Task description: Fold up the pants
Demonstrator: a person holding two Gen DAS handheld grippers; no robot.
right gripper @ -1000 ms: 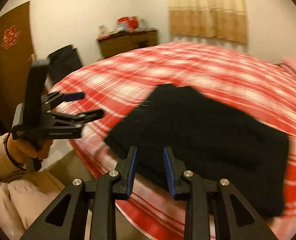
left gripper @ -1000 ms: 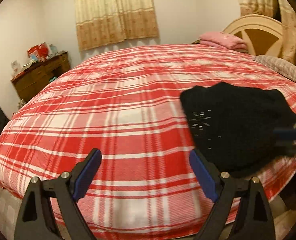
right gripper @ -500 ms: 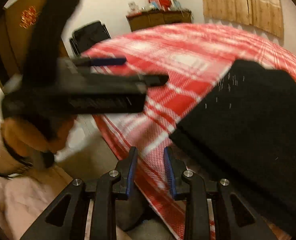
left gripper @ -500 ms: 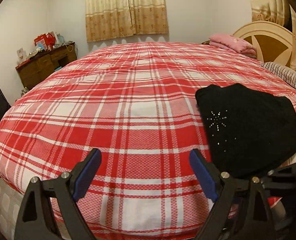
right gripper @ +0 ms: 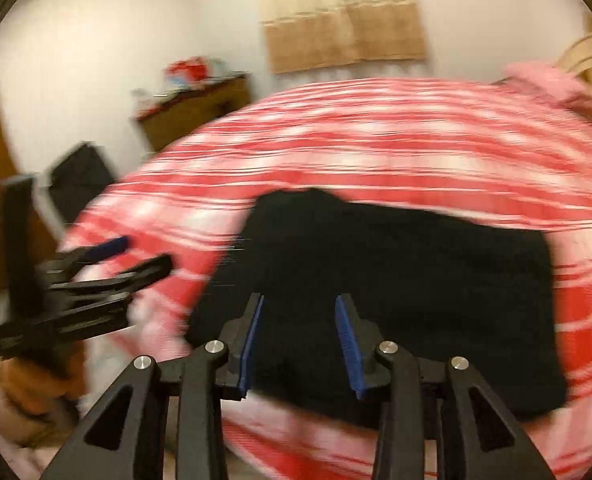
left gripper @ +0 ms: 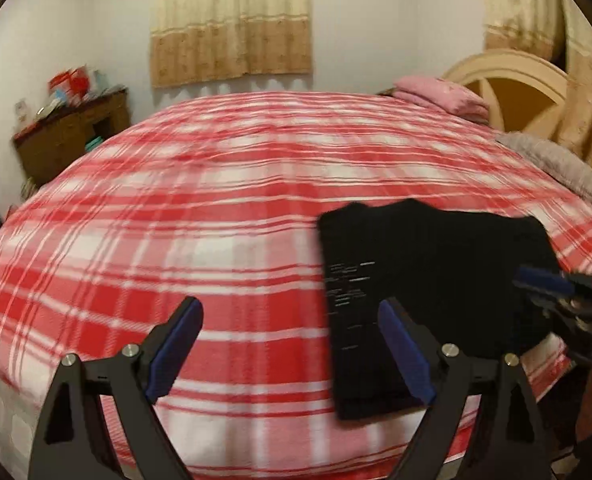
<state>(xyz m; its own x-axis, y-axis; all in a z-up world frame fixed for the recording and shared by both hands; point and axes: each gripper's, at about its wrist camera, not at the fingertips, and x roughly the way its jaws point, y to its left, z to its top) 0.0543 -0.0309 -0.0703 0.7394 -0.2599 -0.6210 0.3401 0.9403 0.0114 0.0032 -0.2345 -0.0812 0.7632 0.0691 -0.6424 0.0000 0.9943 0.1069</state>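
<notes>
The black pants (left gripper: 428, 280) lie folded into a compact rectangle near the front right edge of the red plaid bed (left gripper: 216, 220). They also show in the right wrist view (right gripper: 396, 292). My left gripper (left gripper: 292, 344) is open and empty, above the bed edge just left of the pants. My right gripper (right gripper: 300, 340) is open and empty over the near edge of the pants. It also shows at the right of the left wrist view (left gripper: 552, 292). The left gripper shows at the left of the right wrist view (right gripper: 132, 256).
A pink pillow (left gripper: 440, 94) and a cream headboard (left gripper: 516, 88) are at the bed's far right. A wooden dresser (left gripper: 72, 136) with clutter stands at the far left by the wall. A black chair (right gripper: 80, 176) stands off the bed's left side.
My right gripper has opened from nearly shut to clearly apart and swung back over the pants. My left gripper stays open and has shifted a little. Both views are blurred by motion.
</notes>
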